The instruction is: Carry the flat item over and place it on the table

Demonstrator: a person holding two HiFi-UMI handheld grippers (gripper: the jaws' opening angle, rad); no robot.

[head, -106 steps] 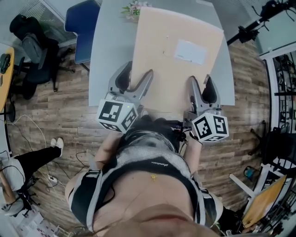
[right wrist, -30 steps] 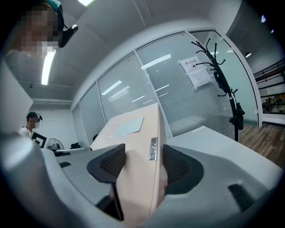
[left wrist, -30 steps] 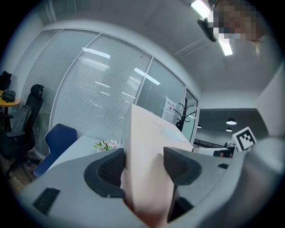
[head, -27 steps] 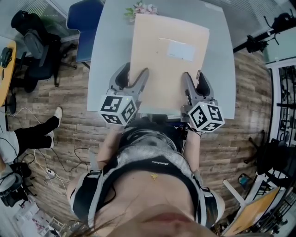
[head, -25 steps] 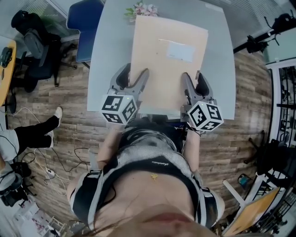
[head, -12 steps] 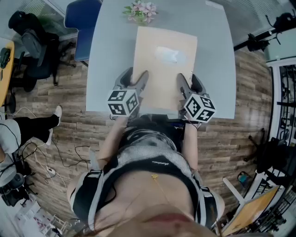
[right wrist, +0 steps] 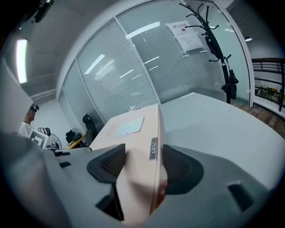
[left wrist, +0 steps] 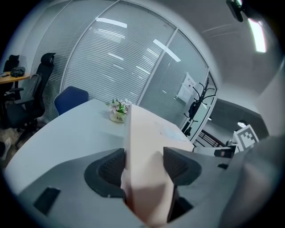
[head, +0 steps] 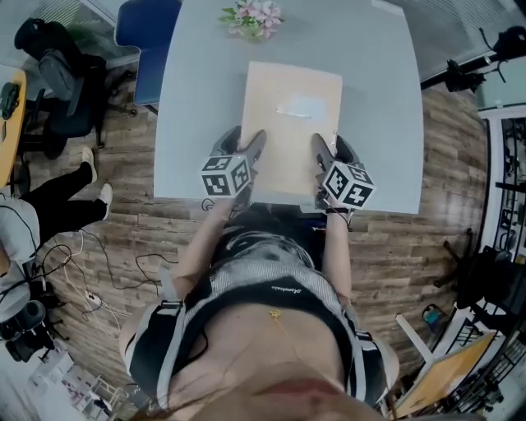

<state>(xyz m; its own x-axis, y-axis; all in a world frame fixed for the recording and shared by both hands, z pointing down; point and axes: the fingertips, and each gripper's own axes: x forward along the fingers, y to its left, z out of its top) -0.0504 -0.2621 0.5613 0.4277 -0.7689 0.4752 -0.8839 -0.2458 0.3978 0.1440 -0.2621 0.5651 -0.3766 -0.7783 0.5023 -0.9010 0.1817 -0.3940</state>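
Grey laminate, the table (head: 193,115) is the largest thing here, and the rest is placed by it. A blue chair (head: 148,37) stands at the table's far left corner. A tan flat cardboard box (head: 288,136) lies over the table's middle, its near edge close to the table's near edge. Whether it rests on the top or hangs just above it I cannot tell. The left gripper (head: 246,141) pinches the box's near left edge between its jaws, and the right gripper (head: 329,145) pinches the near right edge likewise, both over the table's near side. A small pot of flowers (head: 251,18) stands at the table's far edge, beyond the box. A pale label (head: 302,107) sits on the box's top face.
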